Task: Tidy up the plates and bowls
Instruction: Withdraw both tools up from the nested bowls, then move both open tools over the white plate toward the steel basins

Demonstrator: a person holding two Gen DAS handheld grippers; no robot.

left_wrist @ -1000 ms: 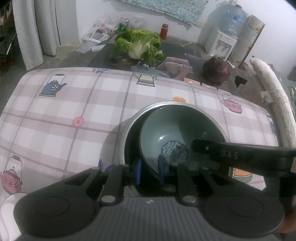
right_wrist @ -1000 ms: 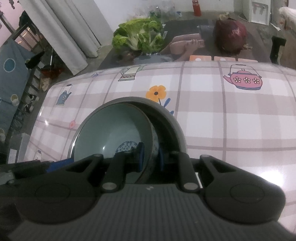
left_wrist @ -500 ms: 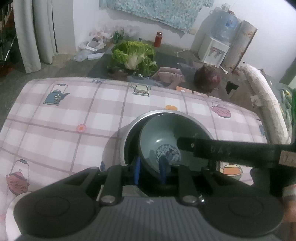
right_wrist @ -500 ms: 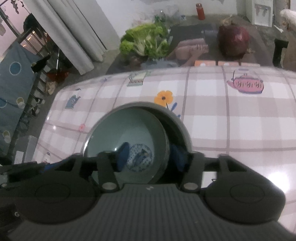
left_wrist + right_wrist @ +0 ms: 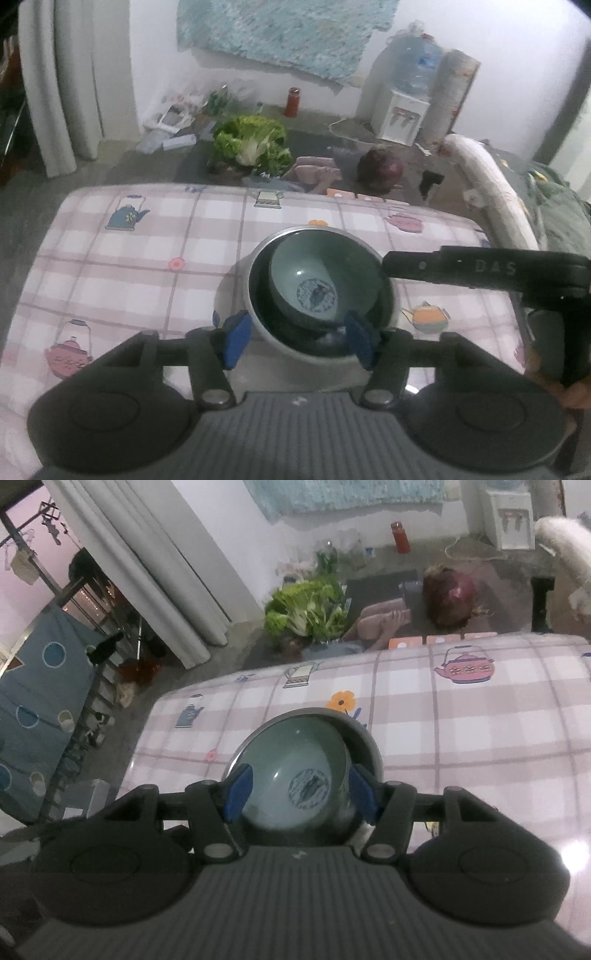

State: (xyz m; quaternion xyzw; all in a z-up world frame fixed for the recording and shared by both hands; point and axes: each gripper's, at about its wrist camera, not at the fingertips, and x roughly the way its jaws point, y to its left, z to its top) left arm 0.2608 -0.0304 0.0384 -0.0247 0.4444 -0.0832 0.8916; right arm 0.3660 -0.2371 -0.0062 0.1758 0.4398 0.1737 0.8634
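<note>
Left wrist view: left gripper point(image 5: 297, 343) spread wide, right gripper point(image 5: 297, 795) likewise, both holding nothing. Glazed ceramic bowl point(image 5: 323, 284) nested in steel bowl point(image 5: 384, 314): probably slick, chip-prone; pinch rim.

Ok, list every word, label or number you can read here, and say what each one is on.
"DAS": on the black arm of the right gripper, seen from the left wrist.
Blue round mark in the bottom of the green bowl: a pattern, no letters to be made out.
Labels on the water bottle and red bottle: too small and blurred to read.
Tablecloth: teapot and flower pictures only, no text.
</note>
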